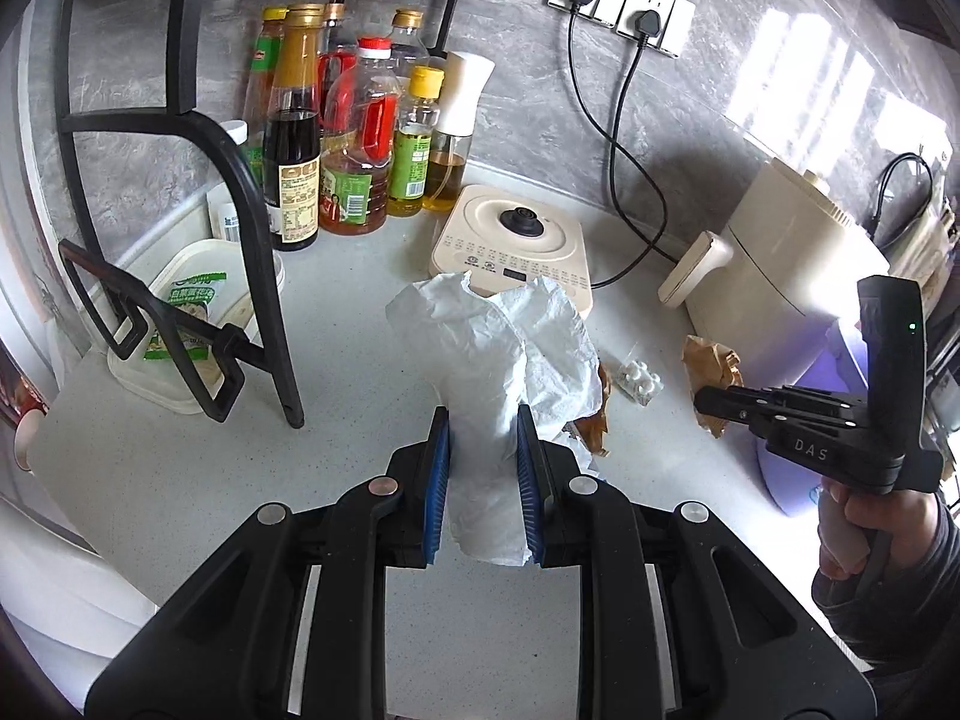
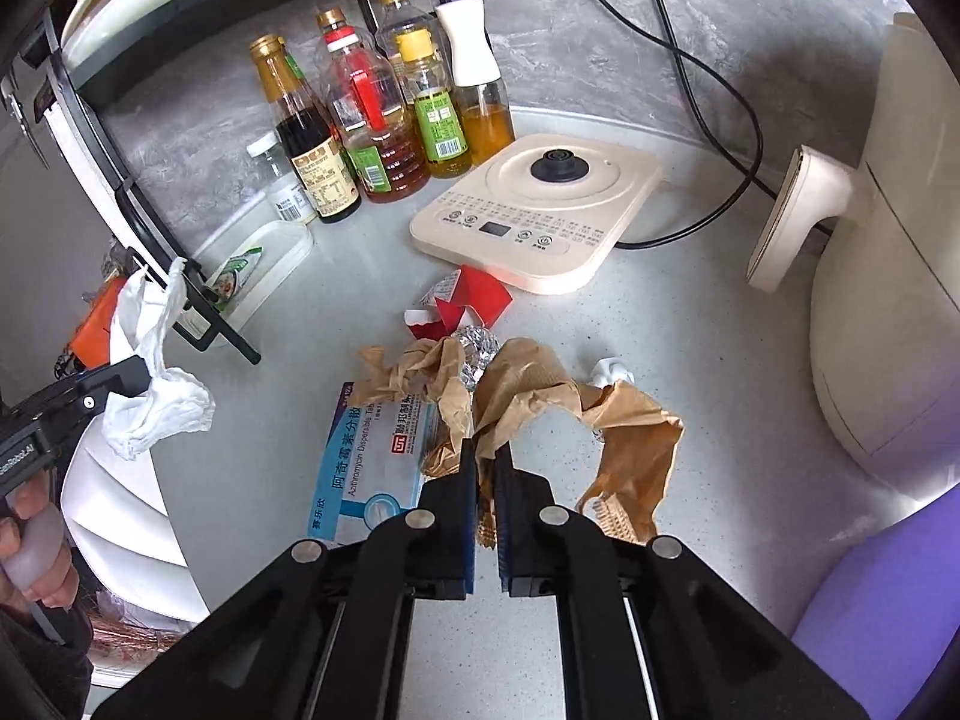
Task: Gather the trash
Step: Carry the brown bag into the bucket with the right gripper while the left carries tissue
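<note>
My left gripper is shut on a crumpled white paper towel, held above the grey counter; from the right wrist view the same towel hangs from the left gripper at far left. My right gripper is shut on crumpled brown paper, which trails right over the counter. Under and behind the paper lie a blue medicine box, a foil ball, a red wrapper and a small white scrap. A white pill blister lies by the brown paper.
Several sauce and oil bottles stand against the back wall. A cream kettle base sits mid-counter with its cord. A cream air fryer fills the right. A black rack leg and a lidded tub stand left. A purple bin is lower right.
</note>
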A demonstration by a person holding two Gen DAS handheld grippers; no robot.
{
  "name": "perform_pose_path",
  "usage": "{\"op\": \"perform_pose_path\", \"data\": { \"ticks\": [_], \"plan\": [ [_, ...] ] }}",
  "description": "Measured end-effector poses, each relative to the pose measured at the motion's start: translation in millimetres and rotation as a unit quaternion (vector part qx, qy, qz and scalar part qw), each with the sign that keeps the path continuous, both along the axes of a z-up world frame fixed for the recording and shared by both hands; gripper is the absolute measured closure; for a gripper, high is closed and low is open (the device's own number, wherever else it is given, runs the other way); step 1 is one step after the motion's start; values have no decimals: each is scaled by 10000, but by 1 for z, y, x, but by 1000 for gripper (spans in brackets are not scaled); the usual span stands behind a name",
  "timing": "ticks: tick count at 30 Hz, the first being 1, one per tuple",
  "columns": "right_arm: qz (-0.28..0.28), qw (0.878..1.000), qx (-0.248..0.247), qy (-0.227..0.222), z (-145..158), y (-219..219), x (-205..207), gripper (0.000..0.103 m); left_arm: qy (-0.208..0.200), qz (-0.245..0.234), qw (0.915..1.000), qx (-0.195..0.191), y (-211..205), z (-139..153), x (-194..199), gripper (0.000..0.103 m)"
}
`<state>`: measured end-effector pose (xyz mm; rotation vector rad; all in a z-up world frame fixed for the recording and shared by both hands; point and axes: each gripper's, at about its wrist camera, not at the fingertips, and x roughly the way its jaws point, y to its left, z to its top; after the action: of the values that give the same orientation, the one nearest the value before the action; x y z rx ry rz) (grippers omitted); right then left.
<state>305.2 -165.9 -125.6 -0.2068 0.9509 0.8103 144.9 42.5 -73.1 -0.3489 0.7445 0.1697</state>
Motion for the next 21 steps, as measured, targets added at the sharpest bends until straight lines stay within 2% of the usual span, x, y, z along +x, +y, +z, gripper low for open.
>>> {"op": "perform_pose_path", "data": {
  "ticks": [12, 17, 21],
  "plan": [
    [-341, 9900, 828, -1092, 112, -68, -31, 97, -380, -786, 9961, 118, -55, 35, 37, 82],
    [-697, 9835, 945, -1374, 137, -105, -36, 97, -468, -1108, 9926, 142, -80, 43, 47, 82],
    [-1005, 9792, 933, -1496, 143, -132, -37, 96, -516, -1327, 9897, 153, -99, 47, 54, 82]
  ]
}}
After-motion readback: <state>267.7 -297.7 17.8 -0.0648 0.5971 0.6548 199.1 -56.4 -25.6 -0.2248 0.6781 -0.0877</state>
